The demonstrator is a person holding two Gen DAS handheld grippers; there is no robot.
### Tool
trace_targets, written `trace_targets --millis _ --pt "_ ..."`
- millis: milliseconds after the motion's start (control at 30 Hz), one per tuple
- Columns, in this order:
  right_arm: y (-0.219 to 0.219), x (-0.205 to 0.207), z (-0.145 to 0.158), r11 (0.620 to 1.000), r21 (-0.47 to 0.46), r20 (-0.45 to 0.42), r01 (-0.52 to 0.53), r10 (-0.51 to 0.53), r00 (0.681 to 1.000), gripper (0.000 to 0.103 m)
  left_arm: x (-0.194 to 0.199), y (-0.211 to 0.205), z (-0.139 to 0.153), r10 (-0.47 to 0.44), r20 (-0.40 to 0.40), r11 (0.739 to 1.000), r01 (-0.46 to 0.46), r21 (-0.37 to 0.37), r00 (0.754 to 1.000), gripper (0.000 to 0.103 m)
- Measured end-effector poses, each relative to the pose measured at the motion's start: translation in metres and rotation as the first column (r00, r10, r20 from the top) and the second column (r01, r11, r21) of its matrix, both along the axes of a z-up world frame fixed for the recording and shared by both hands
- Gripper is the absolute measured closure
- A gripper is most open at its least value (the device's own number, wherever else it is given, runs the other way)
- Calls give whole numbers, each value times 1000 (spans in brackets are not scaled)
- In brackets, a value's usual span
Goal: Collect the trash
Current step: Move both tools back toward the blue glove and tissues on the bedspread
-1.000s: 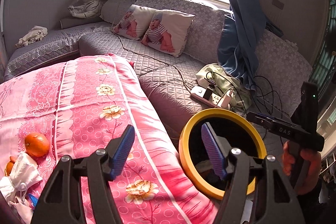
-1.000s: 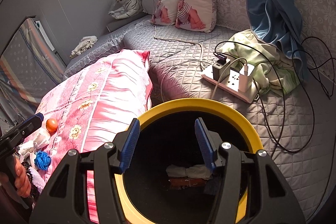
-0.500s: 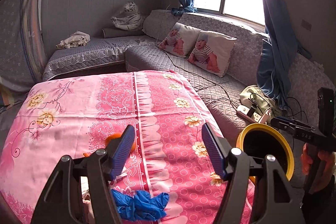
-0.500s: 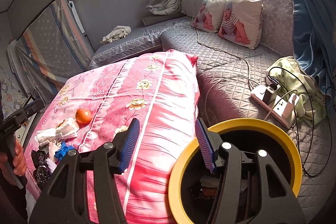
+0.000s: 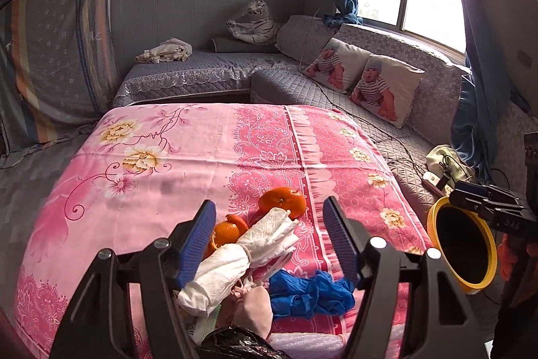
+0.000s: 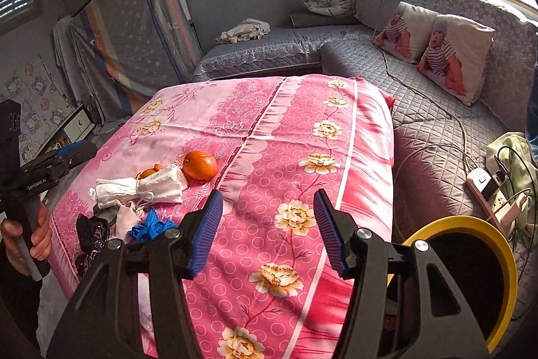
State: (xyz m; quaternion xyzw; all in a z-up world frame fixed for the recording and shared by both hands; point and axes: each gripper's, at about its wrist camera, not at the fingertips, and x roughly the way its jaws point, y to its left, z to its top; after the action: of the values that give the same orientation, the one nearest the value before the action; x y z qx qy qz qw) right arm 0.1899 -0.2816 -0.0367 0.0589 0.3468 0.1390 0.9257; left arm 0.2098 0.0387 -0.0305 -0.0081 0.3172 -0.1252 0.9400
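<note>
Both views have swung off the yellow-rimmed round bin [image 5: 433, 217] onto the pink floral cloth-covered table [image 5: 201, 150]. Left gripper [image 5: 269, 238] and right gripper [image 6: 267, 227] spread, empty. Uncollected: crumpled white tissue roll [image 5: 242, 251], blue glove [image 5: 309, 291], peel. Bin just beside table's right edge; table's far half is bare.

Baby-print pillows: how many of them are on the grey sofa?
2. One baby-print pillow leans on the sofa backrest below the window; the other stands next to it, nearer the plush tiger. None seems hidden.
</note>
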Motion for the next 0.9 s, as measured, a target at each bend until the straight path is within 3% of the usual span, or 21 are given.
trace_targets --millis 400,900 --pt "81 9 -23 979 -62 -60 -192 188 980 50 1 31 -26 37 -54 999 -37 13 998 40" --pt "122 11 -56 946 -94 -141 -310 295 945 50 5 41 -61 18 -128 999 -12 46 992 40"
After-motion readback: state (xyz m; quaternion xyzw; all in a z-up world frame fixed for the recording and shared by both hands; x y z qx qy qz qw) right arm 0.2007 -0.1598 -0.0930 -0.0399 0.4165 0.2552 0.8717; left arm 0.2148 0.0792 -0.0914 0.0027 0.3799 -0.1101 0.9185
